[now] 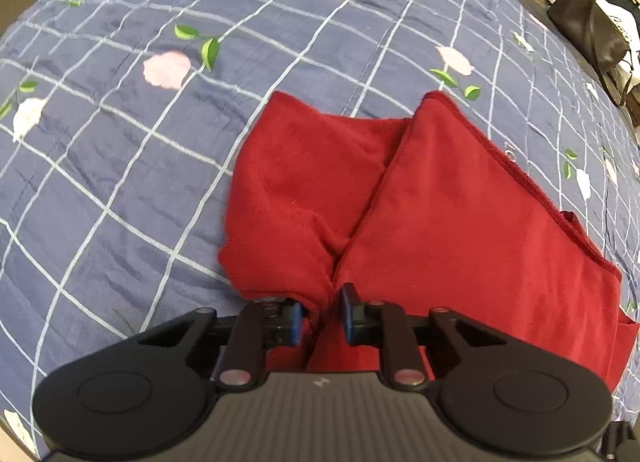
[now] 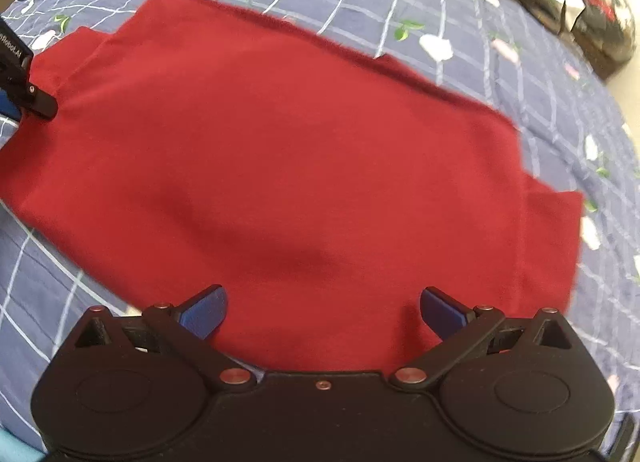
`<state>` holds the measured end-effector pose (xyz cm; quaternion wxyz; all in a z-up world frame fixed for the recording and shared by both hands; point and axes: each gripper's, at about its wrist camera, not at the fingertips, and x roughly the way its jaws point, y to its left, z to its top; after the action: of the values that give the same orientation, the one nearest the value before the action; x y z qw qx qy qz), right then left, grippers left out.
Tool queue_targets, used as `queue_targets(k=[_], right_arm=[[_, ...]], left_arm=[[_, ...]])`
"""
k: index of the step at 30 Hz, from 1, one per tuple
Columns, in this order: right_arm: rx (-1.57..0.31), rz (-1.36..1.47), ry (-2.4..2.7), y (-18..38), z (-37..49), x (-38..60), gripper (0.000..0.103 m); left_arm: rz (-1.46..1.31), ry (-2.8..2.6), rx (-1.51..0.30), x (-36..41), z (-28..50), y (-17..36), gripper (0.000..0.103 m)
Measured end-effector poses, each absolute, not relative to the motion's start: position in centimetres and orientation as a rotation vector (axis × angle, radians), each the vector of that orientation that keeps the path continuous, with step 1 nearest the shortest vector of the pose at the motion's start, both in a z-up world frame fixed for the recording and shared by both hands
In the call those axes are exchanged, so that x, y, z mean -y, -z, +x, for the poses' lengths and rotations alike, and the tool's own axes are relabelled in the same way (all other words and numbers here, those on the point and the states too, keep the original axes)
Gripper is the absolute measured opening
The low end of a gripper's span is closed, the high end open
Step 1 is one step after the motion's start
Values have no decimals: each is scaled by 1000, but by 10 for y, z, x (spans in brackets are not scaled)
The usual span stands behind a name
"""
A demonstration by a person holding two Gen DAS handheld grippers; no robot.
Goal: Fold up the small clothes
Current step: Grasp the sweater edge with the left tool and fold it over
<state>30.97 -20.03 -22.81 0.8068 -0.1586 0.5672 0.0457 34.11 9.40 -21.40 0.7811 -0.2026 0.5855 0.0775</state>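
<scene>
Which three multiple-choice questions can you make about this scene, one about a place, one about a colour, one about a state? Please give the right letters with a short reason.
1. Where does the red garment lie?
A. On a blue checked bedspread with flowers
B. On a wooden floor
C. Inside a basket

2. What colour are the pads on the gripper fingers?
A. Yellow
B. Blue
C. White

3. How do the two grippers stand?
A. Both wide open
B. Left closed on the cloth, right open
C. Left open, right closed on the cloth

Answers:
1 A: the bedspread with its white grid and flower print shows on all sides of the garment.
2 B: the pads are blue in both wrist views.
3 B: the left gripper pinches a fold of red fabric between its nearly closed fingers, while the right gripper has its fingers spread wide with nothing pinched.
</scene>
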Motion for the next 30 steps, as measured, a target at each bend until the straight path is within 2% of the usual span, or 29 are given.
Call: queue_targets(k=[9,19,24,30], right_arm=[[-1183,-316,-71,199,271,254,103],[-1197,-277,-29,188,240,338,103],[-1238,-259,12,197,223,384,103],[-1295,-244,41,208,204,424,103]], left_arm=[[-338,-124,-1165,-50,339,165,15],[-66,125,-1027,102,349,99,14],[48,286,-1033,195,338,103,14],[159,368,-1139,272,321,144,14]])
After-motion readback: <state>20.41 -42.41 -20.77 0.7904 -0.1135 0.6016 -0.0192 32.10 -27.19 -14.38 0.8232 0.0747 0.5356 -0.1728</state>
